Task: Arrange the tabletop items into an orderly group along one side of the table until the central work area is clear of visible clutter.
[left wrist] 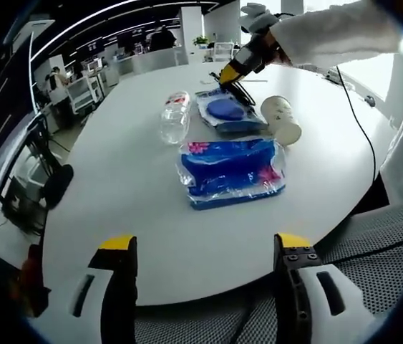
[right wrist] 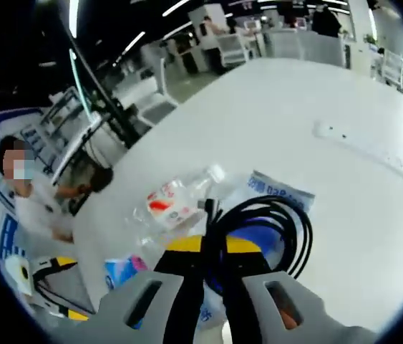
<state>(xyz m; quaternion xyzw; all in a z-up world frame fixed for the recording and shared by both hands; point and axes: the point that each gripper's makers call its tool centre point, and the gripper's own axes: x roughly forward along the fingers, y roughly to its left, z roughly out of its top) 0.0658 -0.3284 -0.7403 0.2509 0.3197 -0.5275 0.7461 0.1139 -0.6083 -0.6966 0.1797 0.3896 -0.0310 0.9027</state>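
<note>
My left gripper [left wrist: 205, 247] stands open over the table's near edge with nothing between its fingers. Ahead of it lies a blue tissue pack [left wrist: 233, 170]. Beyond that are a clear plastic bottle [left wrist: 175, 115] on its side, a blue packet [left wrist: 228, 111] and a tipped paper cup [left wrist: 282, 120]. My right gripper [left wrist: 231, 73], held by a white-sleeved arm, hovers over the packet. In the right gripper view the right gripper [right wrist: 212, 245] is shut on a coiled black cable [right wrist: 287, 222], above the packet [right wrist: 280, 190] and next to the bottle [right wrist: 176, 201]. The tissue pack [right wrist: 122, 272] shows lower left.
The white oval table [left wrist: 129, 186] has a power strip [right wrist: 362, 147] at its far side and a thin black wire [left wrist: 355, 122] on the right. A mesh chair [left wrist: 373, 244] sits at the near edge. A person [right wrist: 36, 201] and office desks are beyond the table.
</note>
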